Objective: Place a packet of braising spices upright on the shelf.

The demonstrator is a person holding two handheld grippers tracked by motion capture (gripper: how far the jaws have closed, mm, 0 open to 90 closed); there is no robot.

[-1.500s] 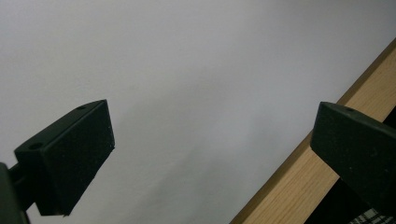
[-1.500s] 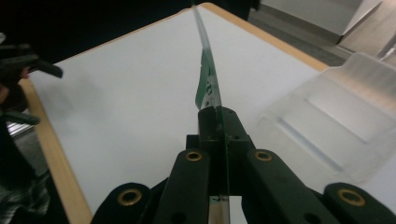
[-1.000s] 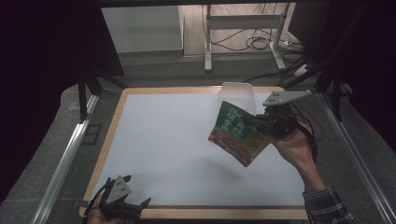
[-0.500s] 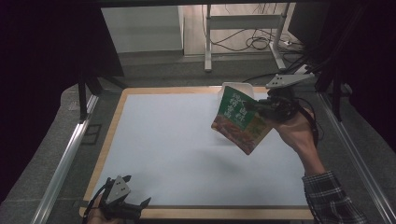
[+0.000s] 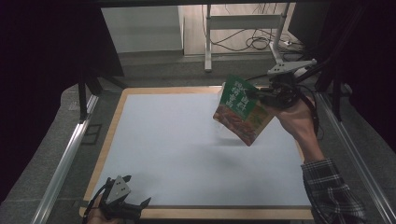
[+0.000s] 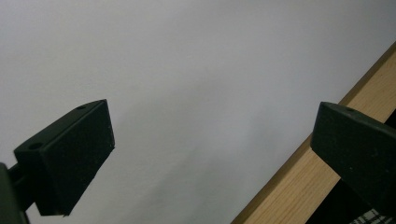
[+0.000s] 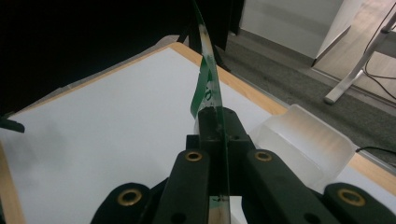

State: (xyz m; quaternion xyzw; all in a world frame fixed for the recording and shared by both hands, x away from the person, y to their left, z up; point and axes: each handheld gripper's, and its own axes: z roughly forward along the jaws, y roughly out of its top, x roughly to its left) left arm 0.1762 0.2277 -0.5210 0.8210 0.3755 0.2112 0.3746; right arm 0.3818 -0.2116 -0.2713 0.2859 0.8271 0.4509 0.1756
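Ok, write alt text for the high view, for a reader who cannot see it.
The right gripper holds a green food pouch in the air above the far right part of a white table, in front of a clear plastic container. The left gripper rests open at the near left edge.

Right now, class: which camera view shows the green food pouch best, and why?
The high view: the green food pouch shows its printed face, held by the right gripper. The right gripper view shows it edge-on between shut jaws.
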